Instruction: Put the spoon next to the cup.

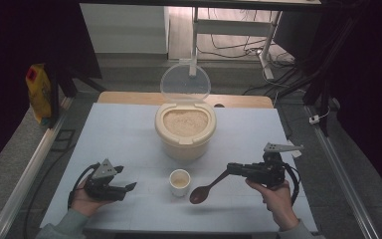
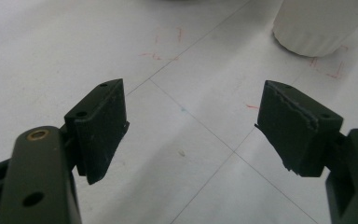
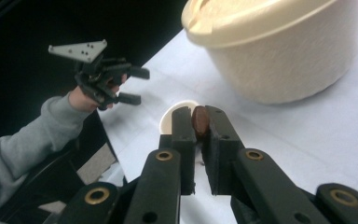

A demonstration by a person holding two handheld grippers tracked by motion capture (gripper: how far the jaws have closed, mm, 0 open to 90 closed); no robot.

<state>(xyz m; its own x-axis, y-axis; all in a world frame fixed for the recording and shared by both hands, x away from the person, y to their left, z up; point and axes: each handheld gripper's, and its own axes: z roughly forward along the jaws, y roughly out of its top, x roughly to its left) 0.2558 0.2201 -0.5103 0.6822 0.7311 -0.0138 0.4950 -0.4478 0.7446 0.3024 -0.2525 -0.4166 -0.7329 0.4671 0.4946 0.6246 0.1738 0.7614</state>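
Rice is filling the big cream tub [image 1: 185,133], whose clear lid [image 1: 185,82] is standing open behind it. The right gripper [image 1: 235,169] is pinching the handle of a brown spoon [image 1: 205,190], with the bowl sticking out past its jaws, right beside the small white cup [image 1: 179,181]. The left gripper [image 1: 125,180] is sitting on the other side of the cup, jaws wide apart and empty above the white table [image 1: 119,134].

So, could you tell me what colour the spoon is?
Dark brown; the spoon shows best in the high view.
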